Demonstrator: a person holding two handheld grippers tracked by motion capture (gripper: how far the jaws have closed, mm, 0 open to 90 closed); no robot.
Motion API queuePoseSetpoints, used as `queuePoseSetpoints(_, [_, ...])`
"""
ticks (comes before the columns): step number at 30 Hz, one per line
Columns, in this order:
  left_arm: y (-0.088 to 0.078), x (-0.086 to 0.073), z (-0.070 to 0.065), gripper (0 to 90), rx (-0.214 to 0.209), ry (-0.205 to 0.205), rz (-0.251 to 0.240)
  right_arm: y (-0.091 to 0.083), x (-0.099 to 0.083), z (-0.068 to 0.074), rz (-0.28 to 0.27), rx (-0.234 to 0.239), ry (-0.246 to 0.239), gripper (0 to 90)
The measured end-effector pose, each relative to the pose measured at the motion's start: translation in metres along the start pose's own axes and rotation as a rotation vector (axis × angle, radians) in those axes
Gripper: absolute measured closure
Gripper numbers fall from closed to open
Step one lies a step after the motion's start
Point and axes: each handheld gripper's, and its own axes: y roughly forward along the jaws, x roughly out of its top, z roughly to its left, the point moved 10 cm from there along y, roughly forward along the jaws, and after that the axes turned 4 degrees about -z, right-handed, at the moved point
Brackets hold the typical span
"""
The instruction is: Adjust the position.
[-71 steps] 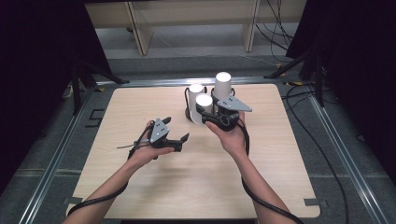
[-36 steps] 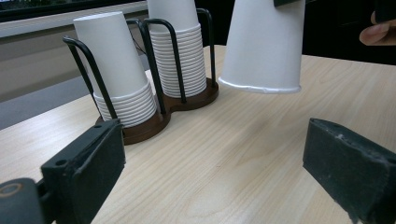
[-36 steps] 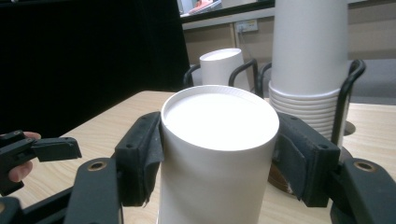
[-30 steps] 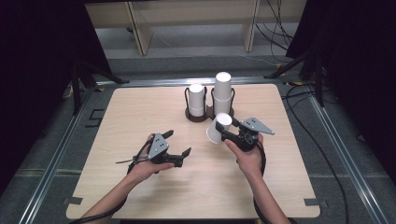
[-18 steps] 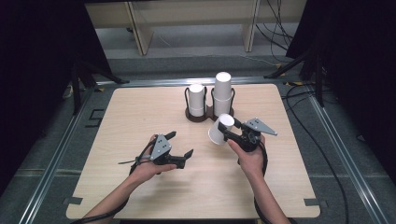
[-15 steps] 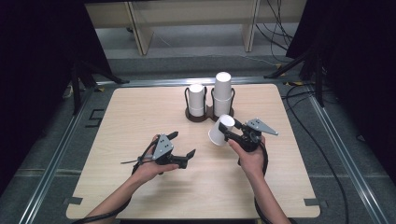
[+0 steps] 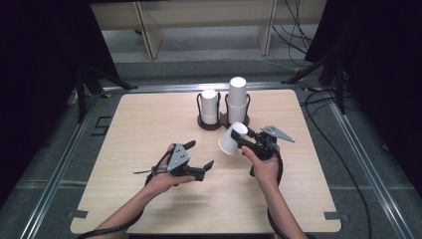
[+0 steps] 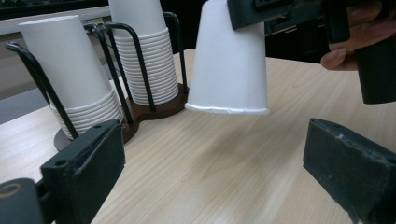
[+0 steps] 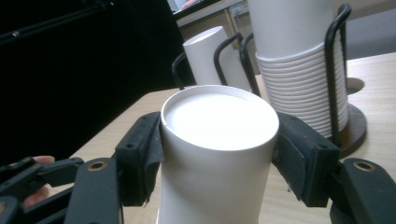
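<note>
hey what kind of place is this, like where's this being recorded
Probably a lab or recording studio: a bare wooden table ringed by black curtains, loose cables on the floor, and handheld grippers working with paper cups in a wire holder.

Bare tabletop (image 7: 139, 129) lying open to my left and near edge, cup rack (image 7: 222, 119) with its two stacks standing at the far middle, my held paper cup (image 7: 231, 139) hanging just before it, blocking the gap.

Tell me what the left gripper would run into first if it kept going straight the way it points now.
Probably the paper cup that the right gripper holds upside down just above the table: it hangs ahead of the left gripper, between its open jaws' lines. Depth is hard to judge; a low path might pass beneath the rim toward the cup rack.
</note>
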Motion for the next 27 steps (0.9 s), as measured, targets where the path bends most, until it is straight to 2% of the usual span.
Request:
queuePoseSetpoints(2, [0.003,0.0,0.0,5.1,0.002,-0.004,-0.008,0.0,0.001,0.001,-0.001,0.006,0.014,36.2])
queuePoseSetpoints(3, [0.004,-0.001,0.001,5.1,0.002,0.003,0.004,0.0,0.001,0.001,0.0,0.008,0.017,36.2])
queuePoseSetpoints(4, [0.007,0.0,0.001,5.1,0.0,-0.001,-0.014,0.0,0.001,0.001,0.005,0.004,0.02,36.2])
queuePoseSetpoints(6, [0.008,-0.001,-0.001,5.2,-0.003,0.007,0.001,0.0,0.001,0.001,0.003,0.016,0.038,36.2])
queuePoseSetpoints(7, [0.01,-0.001,-0.002,5.1,-0.001,0.017,0.001,0.0,0.001,0.0,0.005,0.022,0.056,36.2])
queuePoseSetpoints(9, [0.013,0.0,-0.003,5.2,-0.005,0.012,-0.015,0.001,0.001,0.0,0.008,0.021,0.087,36.2])
queuePoseSetpoints(10, [0.013,0.0,-0.004,5.2,-0.007,0.016,-0.005,0.001,0.003,-0.001,-0.006,0.031,0.073,36.2])
queuePoseSetpoints(13, [0.017,0.0,-0.007,5.2,-0.008,0.018,-0.005,0.001,0.003,-0.002,-0.002,0.026,0.092,36.2])
queuePoseSetpoints(14, [0.019,0.001,-0.007,5.2,-0.009,0.02,-0.018,0.001,0.003,-0.001,0.002,0.03,0.116,36.2])
queuePoseSetpoints(16, [0.02,0.001,-0.008,5.3,-0.008,0.022,-0.011,0.001,0.003,-0.003,0.0,0.028,0.111,36.2])
queuePoseSetpoints(20, [0.024,0.001,-0.01,5.4,-0.011,0.023,-0.009,0.0,0.002,-0.005,0.001,0.03,0.133,36.2])
queuePoseSetpoints(21, [0.024,0.001,-0.01,5.4,-0.012,0.026,-0.006,0.0,0.001,-0.004,0.007,0.027,0.152,36.2])
queuePoseSetpoints(22, [0.026,0.002,-0.011,5.4,-0.015,0.021,-0.019,0.0,0.001,-0.004,-0.001,0.038,0.149,36.2])
queuePoseSetpoints(24, [0.027,0.002,-0.012,5.4,-0.014,0.024,-0.01,0.0,0.001,-0.006,0.006,0.026,0.159,36.2])
queuePoseSetpoints(25, [0.028,0.002,-0.012,5.4,-0.015,0.026,-0.01,0.0,0.001,-0.007,0.002,0.028,0.16,36.2])
queuePoseSetpoints(26, [0.029,0.002,-0.012,5.4,-0.013,0.027,-0.013,0.0,0.001,-0.005,0.001,0.049,0.182,36.2])
queuePoseSetpoints(27, [0.03,0.002,-0.012,5.4,-0.013,0.026,-0.009,0.0,0.001,-0.008,0.008,0.033,0.18,36.2])
